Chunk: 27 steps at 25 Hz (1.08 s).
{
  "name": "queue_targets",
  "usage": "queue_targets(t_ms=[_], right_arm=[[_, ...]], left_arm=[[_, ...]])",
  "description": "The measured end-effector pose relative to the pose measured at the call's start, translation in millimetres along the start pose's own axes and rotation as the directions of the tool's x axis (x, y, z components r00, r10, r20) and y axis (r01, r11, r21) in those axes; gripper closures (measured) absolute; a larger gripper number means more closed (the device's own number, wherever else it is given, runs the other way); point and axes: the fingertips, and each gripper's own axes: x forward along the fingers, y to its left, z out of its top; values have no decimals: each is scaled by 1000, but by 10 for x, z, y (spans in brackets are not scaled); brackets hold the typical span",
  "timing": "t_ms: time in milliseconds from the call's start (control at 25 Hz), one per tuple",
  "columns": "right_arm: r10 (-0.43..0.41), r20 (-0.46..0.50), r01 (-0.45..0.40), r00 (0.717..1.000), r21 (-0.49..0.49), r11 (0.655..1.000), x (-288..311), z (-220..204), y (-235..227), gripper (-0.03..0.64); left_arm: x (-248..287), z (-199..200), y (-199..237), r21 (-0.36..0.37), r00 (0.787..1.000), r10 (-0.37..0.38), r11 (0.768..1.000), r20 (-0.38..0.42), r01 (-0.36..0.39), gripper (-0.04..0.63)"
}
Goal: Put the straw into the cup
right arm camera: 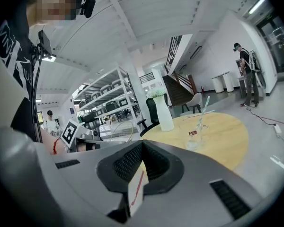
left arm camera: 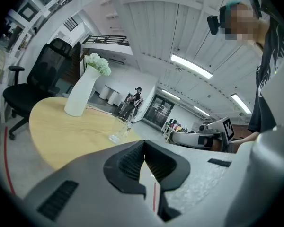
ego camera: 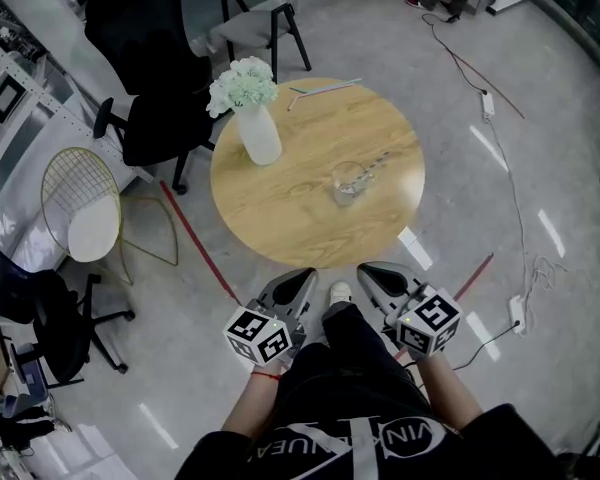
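A clear cup [ego camera: 346, 182] stands near the middle of the round wooden table [ego camera: 280, 218], with a straw [ego camera: 368, 168] leaning out of it. In the right gripper view the cup [right arm camera: 197, 137] and its straw [right arm camera: 205, 108] show ahead. Seen from the left gripper, the cup [left arm camera: 119, 129] is small and far off. My left gripper [ego camera: 306, 273] and right gripper [ego camera: 364, 268] hang side by side close to my body, short of the table's near edge. Each has its jaws shut with nothing between them [left arm camera: 143, 144] [right arm camera: 142, 145].
A white vase of pale flowers [ego camera: 256, 128] stands at the table's left. More straws [ego camera: 325, 88] lie at its far edge. Black office chairs [ego camera: 145, 78], a wire chair [ego camera: 80, 203] and floor cables [ego camera: 510, 178] surround the table. Red tape [ego camera: 195, 240] marks the floor.
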Motion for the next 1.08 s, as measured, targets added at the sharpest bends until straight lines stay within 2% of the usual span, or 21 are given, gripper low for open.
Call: queue_targets(t_ms=[280, 640, 1080], right_arm=[[-3, 12, 3, 1000, -6, 1000, -262, -243, 372, 614], [-34, 5, 34, 999, -22, 999, -573, -447, 657, 614], [0, -1, 0, 1000, -63, 998, -476, -371, 864, 614]], left_arm=[[-283, -264, -277, 15, 1000, -28, 999, -7, 28, 588], [-498, -379, -563, 42, 998, -66, 997, 3, 66, 588], [-622, -357, -503, 29, 999, -44, 999, 15, 44, 588]])
